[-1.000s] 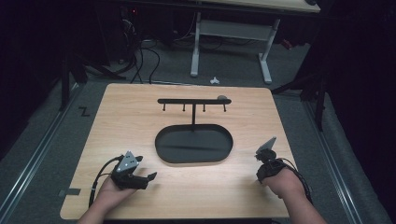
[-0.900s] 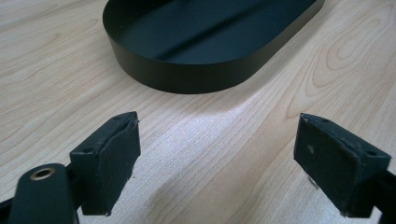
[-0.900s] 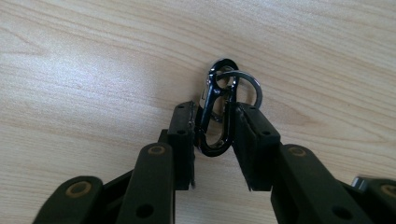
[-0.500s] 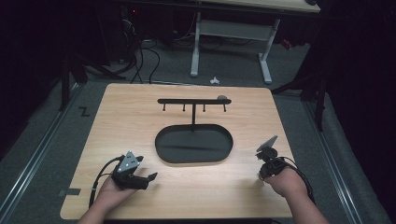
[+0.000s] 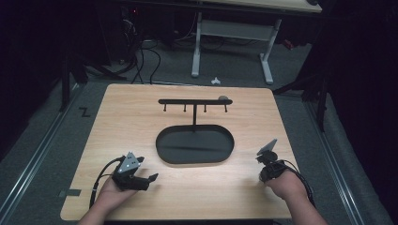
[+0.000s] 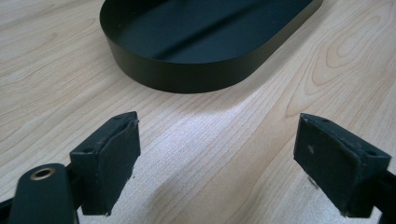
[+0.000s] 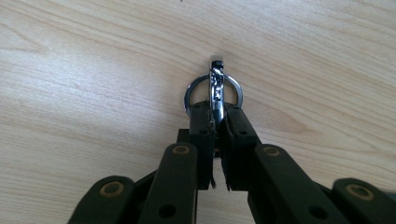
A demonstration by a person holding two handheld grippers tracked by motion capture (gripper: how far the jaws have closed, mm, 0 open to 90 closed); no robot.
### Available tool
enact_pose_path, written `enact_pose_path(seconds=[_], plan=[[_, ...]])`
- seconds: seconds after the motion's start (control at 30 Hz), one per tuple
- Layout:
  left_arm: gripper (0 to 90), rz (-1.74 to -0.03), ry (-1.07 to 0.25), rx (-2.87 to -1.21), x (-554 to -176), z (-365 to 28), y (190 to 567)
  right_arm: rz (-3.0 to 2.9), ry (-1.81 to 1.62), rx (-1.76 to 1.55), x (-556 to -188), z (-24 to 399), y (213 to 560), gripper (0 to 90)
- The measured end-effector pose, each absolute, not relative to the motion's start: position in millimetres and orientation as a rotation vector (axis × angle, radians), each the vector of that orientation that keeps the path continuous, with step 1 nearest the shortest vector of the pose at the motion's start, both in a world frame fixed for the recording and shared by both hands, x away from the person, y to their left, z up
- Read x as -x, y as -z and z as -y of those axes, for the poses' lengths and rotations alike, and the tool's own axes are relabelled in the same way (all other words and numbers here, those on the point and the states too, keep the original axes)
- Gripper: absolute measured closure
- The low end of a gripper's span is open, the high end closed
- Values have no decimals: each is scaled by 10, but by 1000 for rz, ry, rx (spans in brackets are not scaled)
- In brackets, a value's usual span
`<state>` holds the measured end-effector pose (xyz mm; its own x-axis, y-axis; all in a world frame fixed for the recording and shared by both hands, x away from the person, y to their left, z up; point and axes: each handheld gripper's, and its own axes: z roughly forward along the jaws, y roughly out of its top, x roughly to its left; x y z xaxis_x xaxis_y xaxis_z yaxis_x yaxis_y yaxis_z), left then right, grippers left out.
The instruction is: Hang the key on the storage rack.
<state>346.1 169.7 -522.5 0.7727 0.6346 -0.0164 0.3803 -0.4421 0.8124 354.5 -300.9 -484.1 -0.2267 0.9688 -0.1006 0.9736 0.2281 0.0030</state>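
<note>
My right gripper [image 7: 215,112] is shut on a shiny metal key ring [image 7: 213,88], whose clip stands upright between the pads just above the wooden table [image 7: 93,70]. In the high view this gripper [image 5: 268,165] hangs over the table's near right, right of the black oval tray [image 5: 162,150]. My left gripper [image 6: 217,140] is open with nothing between its pads, low over the wood and pointing at the tray wall [image 6: 187,77]. In the high view the left gripper [image 5: 150,178] sits at the near left.
A black rack [image 5: 194,101] with several small hooks rises on a post from the tray's far side. A small grey object [image 5: 224,98] rests at the bar's right end. Beyond the table stand a white desk frame [image 5: 232,35] and cables on the floor.
</note>
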Motion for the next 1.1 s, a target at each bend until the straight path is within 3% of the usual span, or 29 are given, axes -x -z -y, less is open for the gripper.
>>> enact_pose_path(seconds=[1.1], plan=[[151, -750, -357, -2086, -3446, -1682, 5226, -2450, -152, -1720, -3747, 2509, 4015, 844]])
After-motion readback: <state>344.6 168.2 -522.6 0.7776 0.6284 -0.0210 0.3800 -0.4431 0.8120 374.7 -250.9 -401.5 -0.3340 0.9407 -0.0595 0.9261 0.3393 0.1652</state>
